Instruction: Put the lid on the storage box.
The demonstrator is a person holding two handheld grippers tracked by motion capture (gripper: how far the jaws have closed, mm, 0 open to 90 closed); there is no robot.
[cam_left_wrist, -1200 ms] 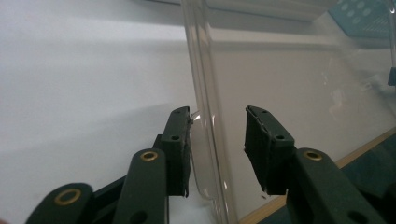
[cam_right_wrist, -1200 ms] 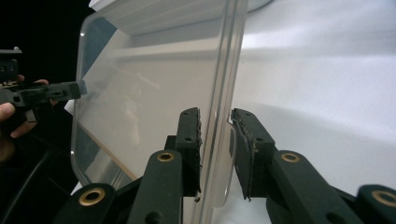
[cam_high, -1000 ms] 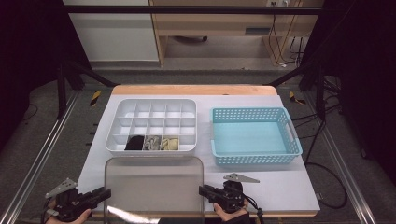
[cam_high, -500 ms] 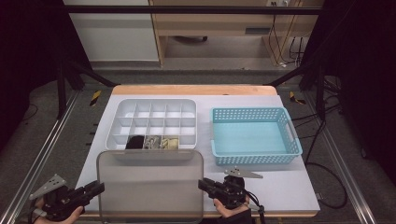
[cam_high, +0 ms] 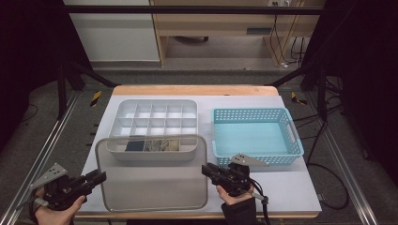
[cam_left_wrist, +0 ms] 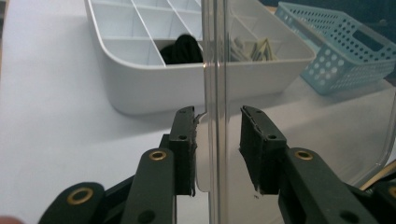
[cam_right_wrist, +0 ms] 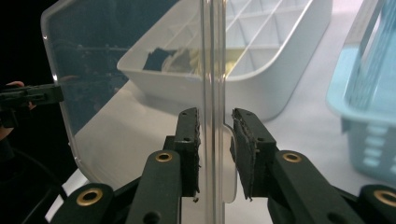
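Table (cam_high: pixel 291 197): white-topped, with a wooden strip along its far edge, set in a dark metal frame.

Clear plastic lid (cam_high: pixel 155 183): a large rounded-corner rectangle, held between the two grippers over the near half of the table. Its far edge overlaps the near row of the compartment tray, whose contents show through it. In both gripper views the lid's rim runs as a vertical line up the middle of the frame.

Blue perforated basket (cam_high: pixel 256 136): on the right of the table, just beside the tray, nothing visible inside.

White compartment tray (cam_high: pixel 157 119): left of the basket, divided into a grid. The near row holds a black item (cam_left_wrist: pixel 182 49) in one cell and folded pale, greenish items (cam_left_wrist: pixel 254 46) in the adjoining cells; the other cells show nothing.

Left gripper (cam_high: pixel 96 179): at the lid's left edge, held in a hand at the bottom left corner. In the left gripper view its two black jaws stand on either side of the lid's rim and a tab on the edge, clamped there.

Right gripper (cam_high: pixel 209 169): at the lid's right edge, grey plate on top, cable trailing toward the near edge. Its jaws likewise bracket the rim and tab, gripping the lid.
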